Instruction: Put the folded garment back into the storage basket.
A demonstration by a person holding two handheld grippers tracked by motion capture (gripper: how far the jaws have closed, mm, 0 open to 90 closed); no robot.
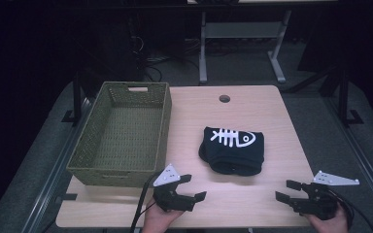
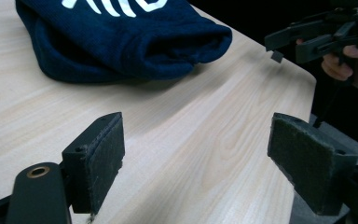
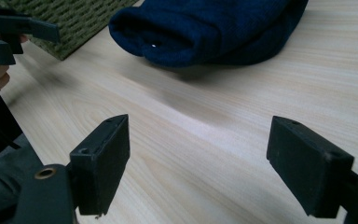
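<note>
We are holding both tools low over the near edge of the table, with nothing between their jaws. The left tool (image 1: 190, 188) is hovering near the near-left part of the edge, just in front of the basket's near wall, its jaws spread wide; in the left gripper view its pads (image 2: 101, 158) are standing well apart over bare wood. The right tool (image 1: 285, 191) is sitting toward the near-right corner, jaws equally spread and empty.

Farther in, around the middle of the table, we are looking at the folded dark-blue garment (image 1: 233, 149) — a knit piece with a white fish-skeleton print on top. It is lying flat, apart from both tools and just to the right of the green woven basket (image 1: 88, 145), which is occupying the left side of the table and running toward the far-left corner.

We are judging the garment to be soft, light and floppy: it will likely sag and unfold if lifted by one point. The thick rolled fold along its near edge (image 3: 177, 44) is looking like the best place to pinch — several layers together, one tool at each end, so that the bundle stays folded. The fabric should give grip rather than slip against the felted pads.
</note>
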